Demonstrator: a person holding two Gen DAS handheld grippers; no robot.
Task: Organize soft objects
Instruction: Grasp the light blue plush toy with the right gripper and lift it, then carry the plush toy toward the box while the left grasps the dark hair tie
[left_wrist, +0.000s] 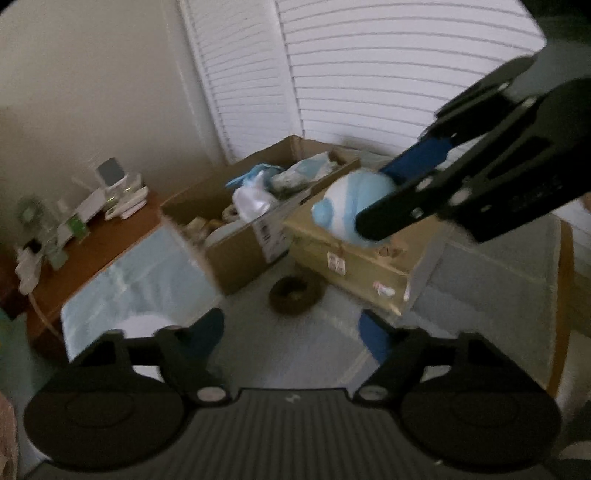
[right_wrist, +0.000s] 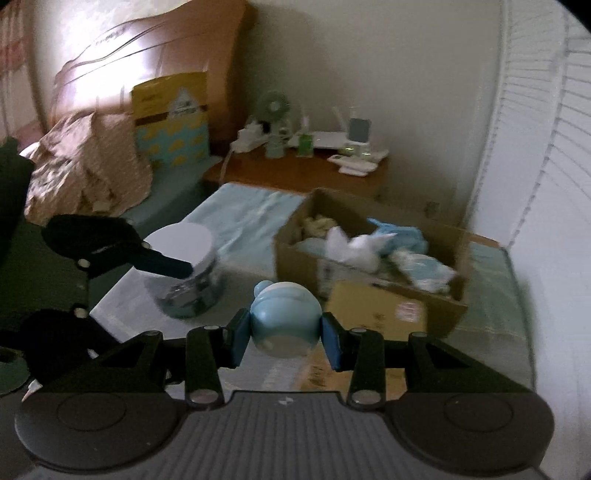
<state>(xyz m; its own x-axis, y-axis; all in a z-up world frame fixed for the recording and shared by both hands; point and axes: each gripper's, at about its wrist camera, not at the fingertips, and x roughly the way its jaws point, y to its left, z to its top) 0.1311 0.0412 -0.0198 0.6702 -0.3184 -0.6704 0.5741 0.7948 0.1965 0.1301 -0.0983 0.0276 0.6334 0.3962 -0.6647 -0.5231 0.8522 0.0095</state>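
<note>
My right gripper (right_wrist: 284, 334) is shut on a round light-blue and white soft toy (right_wrist: 284, 319), held in the air in front of a cardboard box (right_wrist: 295, 251) that holds several soft items. In the left wrist view the same toy (left_wrist: 347, 206) sits between the right gripper's fingers (left_wrist: 391, 214) above a flat closed carton (left_wrist: 354, 266). My left gripper (left_wrist: 291, 332) is open and empty, low over the grey bed surface. The open box (left_wrist: 236, 254) stands behind it.
A brown ring-shaped object (left_wrist: 293, 293) lies on the bed in front of the boxes. A clear jar with a white lid (right_wrist: 188, 269) stands to the left. A wooden nightstand (right_wrist: 306, 173) with small devices, a pillow, a crumpled blanket (right_wrist: 88, 166) and window blinds (left_wrist: 369, 74) surround the bed.
</note>
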